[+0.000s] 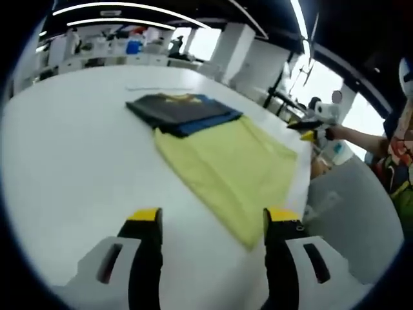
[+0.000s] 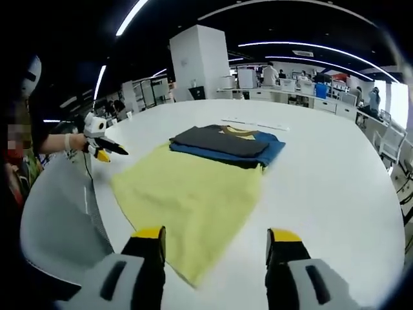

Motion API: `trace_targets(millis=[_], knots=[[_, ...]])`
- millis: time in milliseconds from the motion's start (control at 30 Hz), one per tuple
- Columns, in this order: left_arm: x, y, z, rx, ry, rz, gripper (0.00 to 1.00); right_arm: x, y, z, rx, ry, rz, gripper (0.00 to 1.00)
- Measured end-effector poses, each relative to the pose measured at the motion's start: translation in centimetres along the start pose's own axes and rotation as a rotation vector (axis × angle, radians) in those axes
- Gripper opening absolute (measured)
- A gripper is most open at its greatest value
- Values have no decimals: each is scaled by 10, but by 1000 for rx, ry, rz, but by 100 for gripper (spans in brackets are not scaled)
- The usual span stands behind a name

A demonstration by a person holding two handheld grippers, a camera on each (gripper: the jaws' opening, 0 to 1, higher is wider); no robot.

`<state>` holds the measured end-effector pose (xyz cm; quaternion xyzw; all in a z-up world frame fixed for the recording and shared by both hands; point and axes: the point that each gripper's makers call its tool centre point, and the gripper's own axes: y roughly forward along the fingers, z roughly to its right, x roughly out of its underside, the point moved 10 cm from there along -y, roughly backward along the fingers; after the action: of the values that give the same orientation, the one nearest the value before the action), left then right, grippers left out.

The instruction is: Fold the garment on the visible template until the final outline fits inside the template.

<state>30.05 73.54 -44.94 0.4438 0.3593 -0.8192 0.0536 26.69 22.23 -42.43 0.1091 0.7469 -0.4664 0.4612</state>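
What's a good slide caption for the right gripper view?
Open right gripper hovers over a yellow garment on the white table, beside folded dark clothes.

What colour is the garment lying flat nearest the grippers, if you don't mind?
The garment is pale yellow, seen best in the right gripper view.

We see a pale yellow garment (image 1: pixel 229 171) on the white tabletop (image 1: pixel 77 148), a dark grey and blue folded pile (image 1: pixel 184 111) beyond, claws tipped yellow.
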Motion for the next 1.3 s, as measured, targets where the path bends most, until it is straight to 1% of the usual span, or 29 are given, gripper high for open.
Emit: trace_targets(millis=[100,200,267,500,633,800,867,933,1100,1133,1233,1300], knots=[[2,-2,1,0,-7,-2,57,3,-2,1,6,15,1,60],[5,-4,2,5,-18,-9,52,8,-4,-1,-5,30,-11,54],[7,-4,3,13,-23,-14,51,14,-3,-2,-14,52,-31,50],[16,-1,12,44,-27,-58,41,25,0,-5,-21,62,-47,44],[21,2,16,55,-15,-80,39,29,-3,-7,-22,69,-52,42],[21,5,22,61,-4,-87,33,34,-4,-10,-31,82,-64,32],[21,6,24,68,4,-104,31,35,-4,-11,-26,79,-66,33],[22,7,25,86,-15,-120,28,39,-3,-11,-27,90,-70,32],[24,11,32,99,-26,-144,18,46,-1,-12,-31,104,-78,28],[24,13,32,107,-33,-153,17,46,-2,-13,-35,110,-77,27],[26,16,29,104,-43,-160,17,49,-2,-15,-36,123,-84,19],[28,18,30,111,-43,-170,16,51,-2,-15,-34,116,-91,18]])
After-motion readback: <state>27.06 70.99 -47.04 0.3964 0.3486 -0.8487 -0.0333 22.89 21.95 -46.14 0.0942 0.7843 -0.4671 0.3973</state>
